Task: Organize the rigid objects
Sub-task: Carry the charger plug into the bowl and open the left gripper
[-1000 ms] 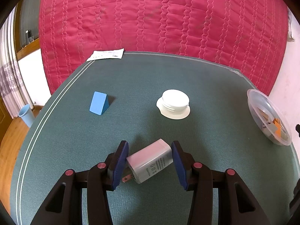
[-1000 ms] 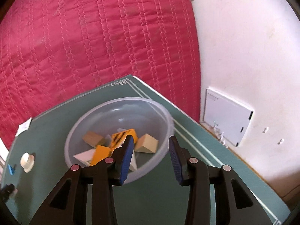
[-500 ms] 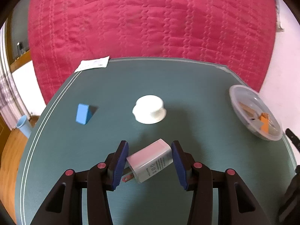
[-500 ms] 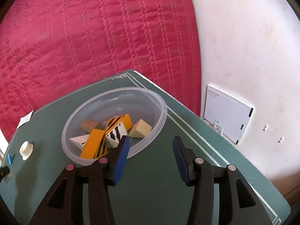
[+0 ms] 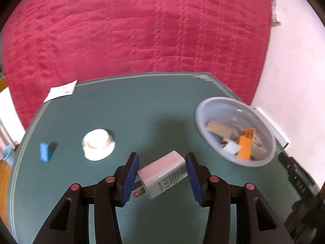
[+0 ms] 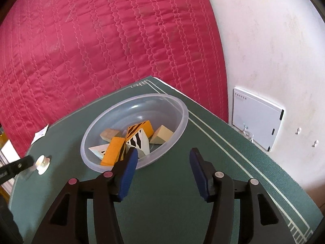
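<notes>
Your left gripper (image 5: pixel 161 180) clamps a white plastic plug-in charger (image 5: pixel 162 175) above the green mat (image 5: pixel 142 111). Your right gripper (image 6: pixel 162 169) holds nothing, its jaws opening, just beside the clear plastic bowl (image 6: pixel 176 103) of wooden blocks (image 6: pixel 130 140).

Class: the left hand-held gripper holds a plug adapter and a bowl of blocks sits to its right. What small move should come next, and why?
Probably carry the plug adapter rightward over the bowl. The left hand-held gripper grips it above the table, short of the rim, and the right hand-held gripper, jaws opening and empty, sits clear of the bowl.
</notes>
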`<state>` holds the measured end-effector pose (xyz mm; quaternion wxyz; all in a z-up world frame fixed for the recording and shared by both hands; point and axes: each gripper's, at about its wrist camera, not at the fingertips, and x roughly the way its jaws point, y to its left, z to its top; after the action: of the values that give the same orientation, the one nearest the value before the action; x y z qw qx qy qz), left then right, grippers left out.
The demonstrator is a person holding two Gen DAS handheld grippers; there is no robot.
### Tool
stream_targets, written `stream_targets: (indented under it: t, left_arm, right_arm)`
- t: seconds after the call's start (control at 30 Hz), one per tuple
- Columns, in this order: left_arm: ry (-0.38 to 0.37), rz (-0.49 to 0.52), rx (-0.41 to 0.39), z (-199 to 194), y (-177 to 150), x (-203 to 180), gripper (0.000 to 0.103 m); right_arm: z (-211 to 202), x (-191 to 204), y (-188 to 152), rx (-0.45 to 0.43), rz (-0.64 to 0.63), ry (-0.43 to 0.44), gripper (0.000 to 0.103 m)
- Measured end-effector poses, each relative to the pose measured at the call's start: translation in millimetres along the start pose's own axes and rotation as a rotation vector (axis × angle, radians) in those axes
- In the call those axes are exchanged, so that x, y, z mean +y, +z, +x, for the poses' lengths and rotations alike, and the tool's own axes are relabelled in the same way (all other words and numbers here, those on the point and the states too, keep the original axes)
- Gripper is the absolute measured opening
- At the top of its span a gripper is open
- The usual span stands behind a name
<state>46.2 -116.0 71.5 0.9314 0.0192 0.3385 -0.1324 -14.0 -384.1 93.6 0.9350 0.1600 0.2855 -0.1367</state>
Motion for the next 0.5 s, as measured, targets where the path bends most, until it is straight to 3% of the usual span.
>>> stream_targets:
  t: [0.5]
  left_arm:
    - [-0.07, 0.068, 0.012, 41.8, 32.1, -55.7, 0.05]
  right_arm:
    - [2.0, -3.2, -3.5, 0.021, 0.018, 0.041, 0.056]
